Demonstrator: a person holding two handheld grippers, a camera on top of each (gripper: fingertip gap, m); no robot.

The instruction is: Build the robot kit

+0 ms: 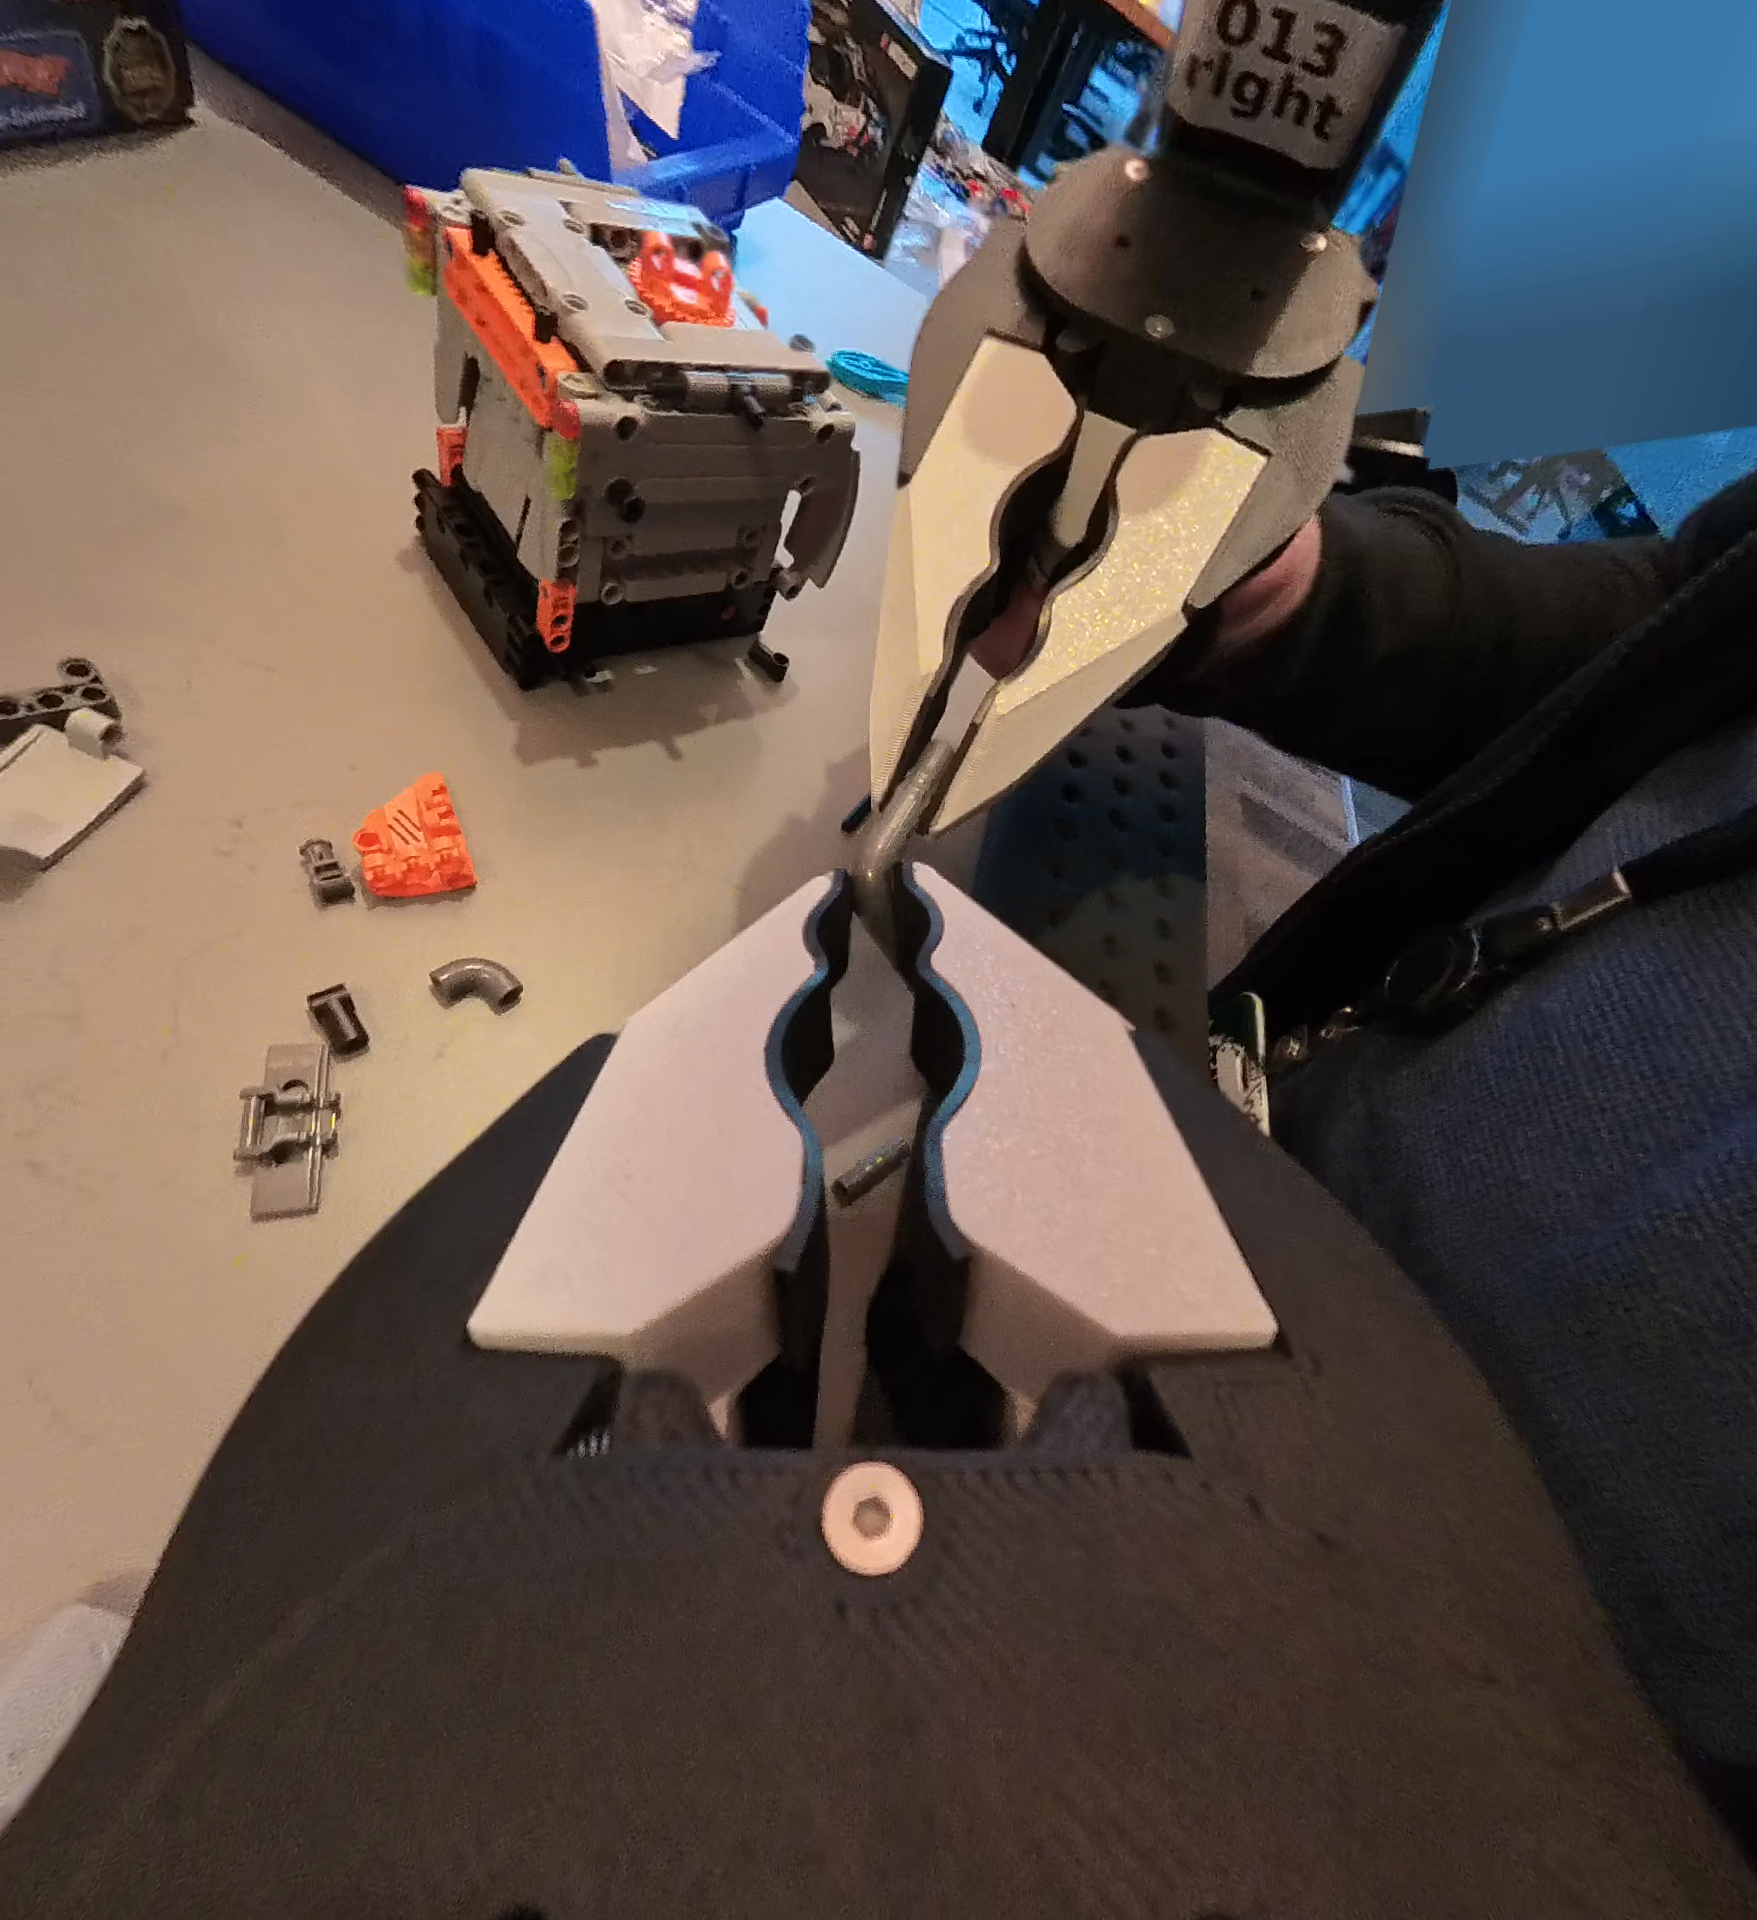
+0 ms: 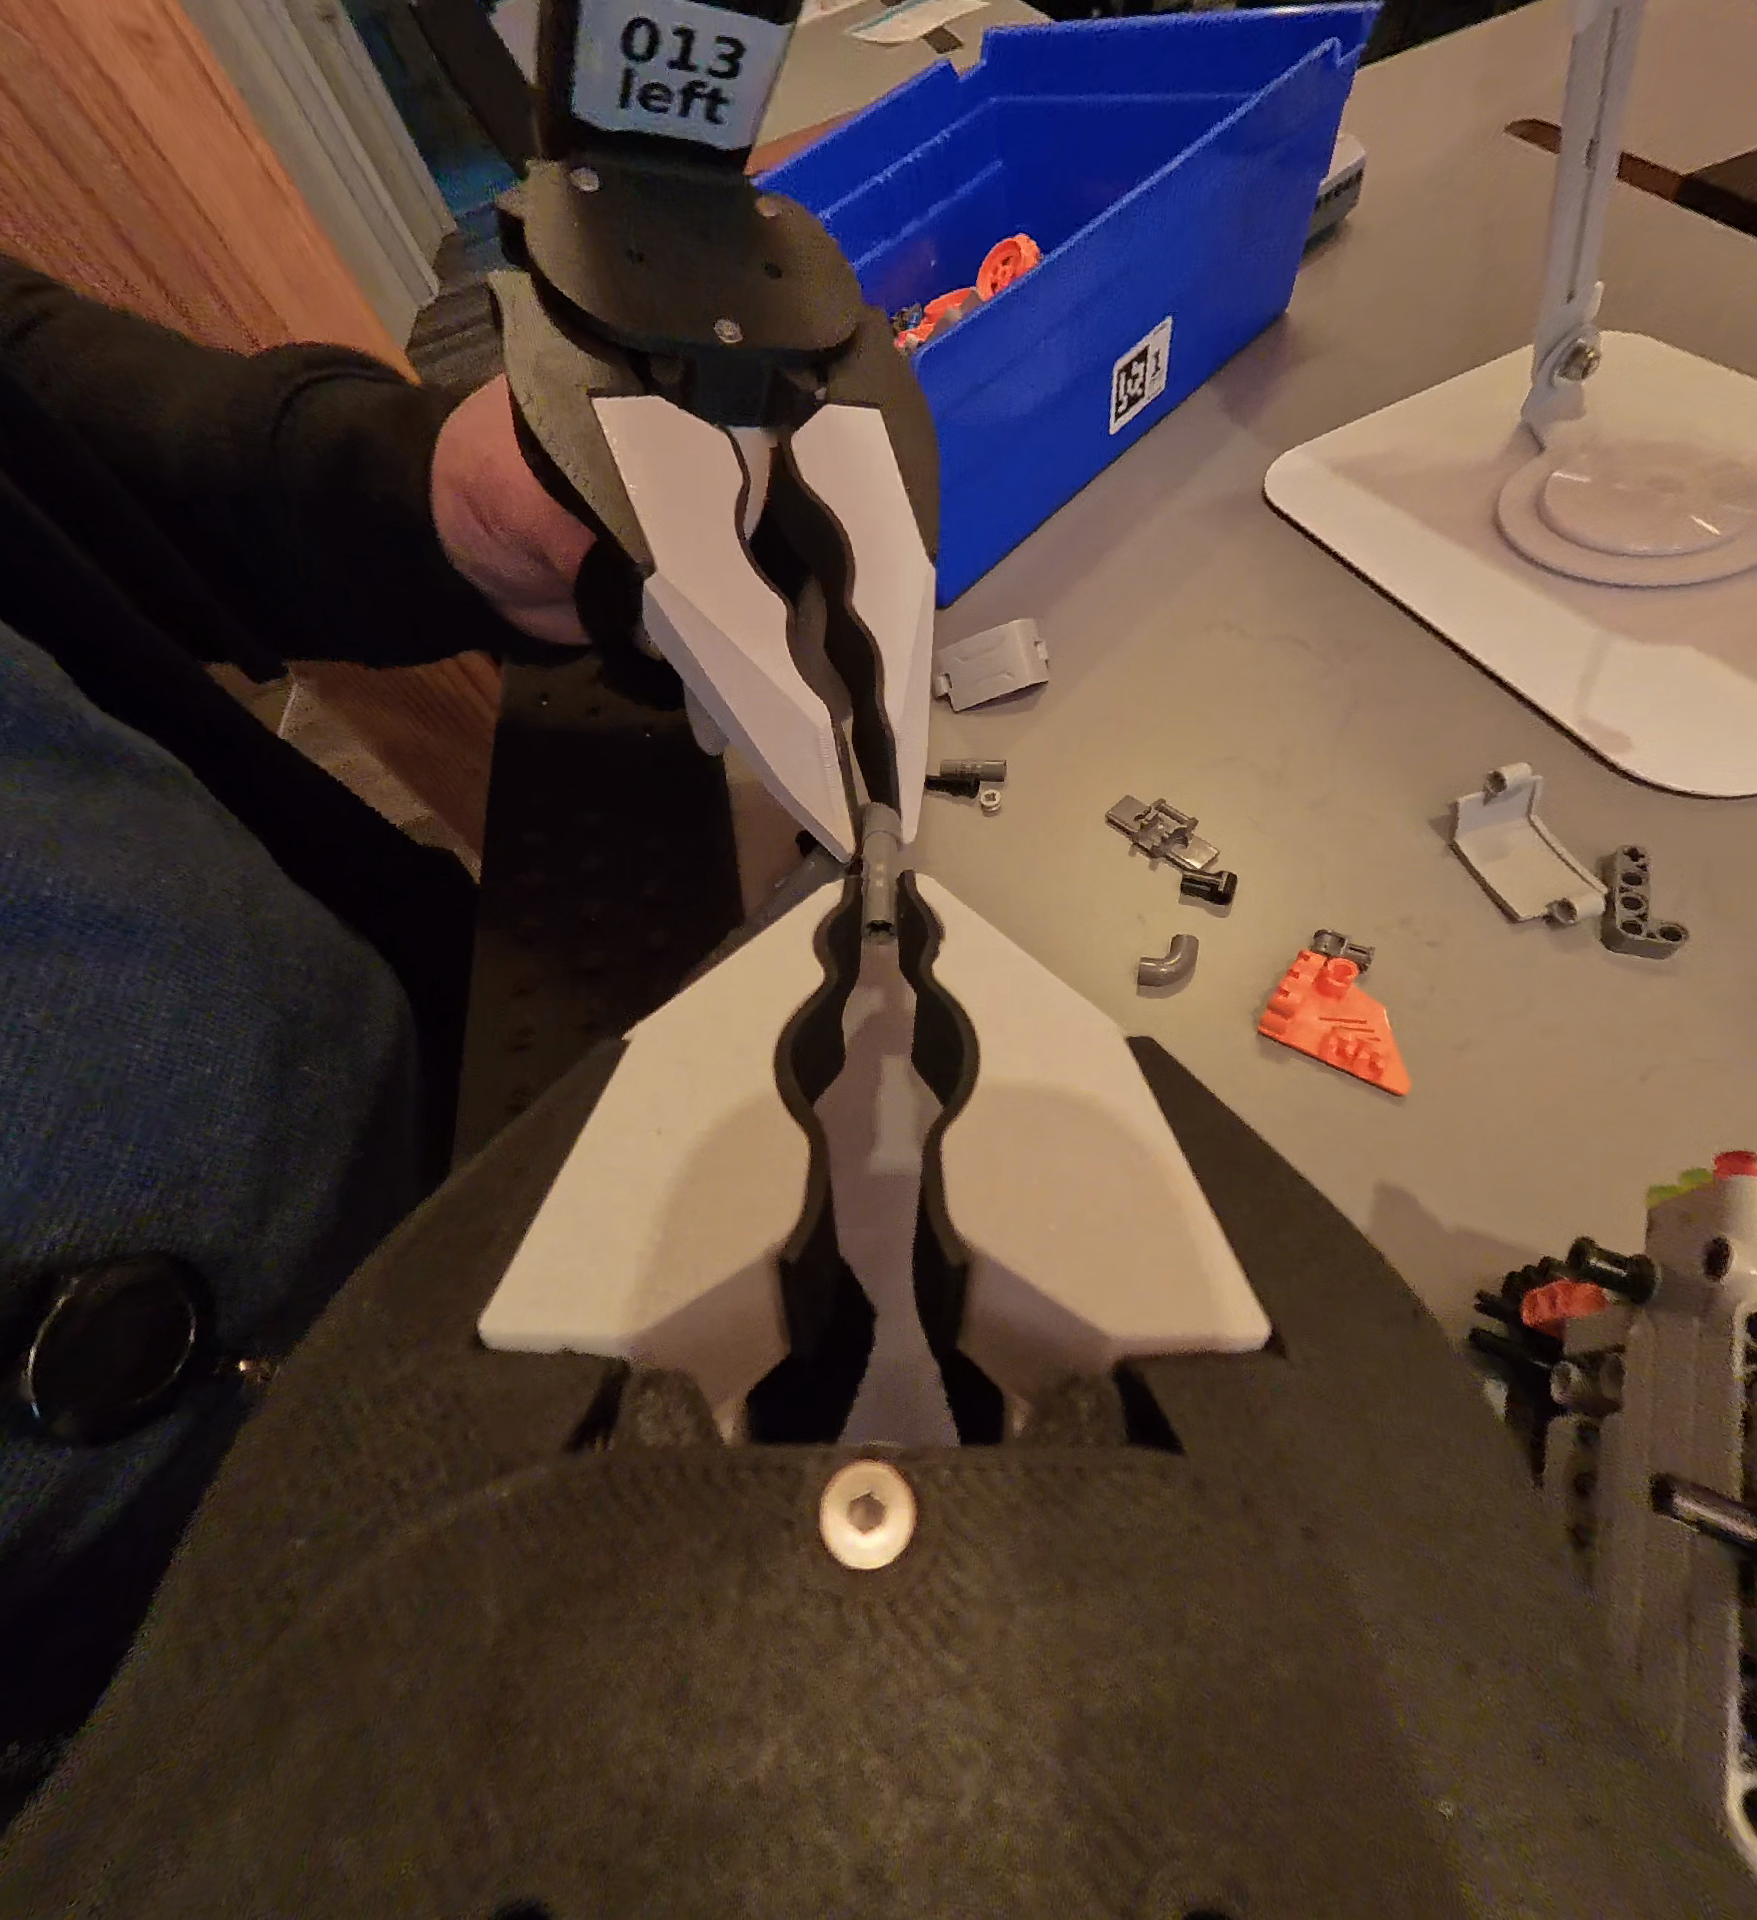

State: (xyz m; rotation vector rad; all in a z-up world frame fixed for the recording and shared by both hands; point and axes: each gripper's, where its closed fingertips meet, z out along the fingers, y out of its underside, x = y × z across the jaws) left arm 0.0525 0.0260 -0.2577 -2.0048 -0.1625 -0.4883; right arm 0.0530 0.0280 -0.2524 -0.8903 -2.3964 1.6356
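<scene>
A small bent dark-grey plastic connector piece (image 1: pixel 889 831) is held in the air between the two claws, at the near edge of the grey tabletop (image 1: pixel 178 468). The left gripper (image 1: pixel 874 883), with white fingers on a black printed body, is seen nearly closed, its tips pinched on the lower end of the piece. A hand in a black sleeve (image 2: pixel 500 520) is wrapped round its handle, and its fingers are angled down toward the other claw. The right gripper (image 2: pixel 879 883) is met tip to tip, likewise nearly closed and clamped on the upper end.

On the table to the side, a grey, orange and black brick-built block model (image 1: pixel 625 436), an orange wedge-shaped panel (image 1: pixel 417 836), a small grey elbow pipe (image 1: pixel 477 982) and a blue plastic bin (image 2: pixel 1113 270) are seen well apart from the claws.
</scene>
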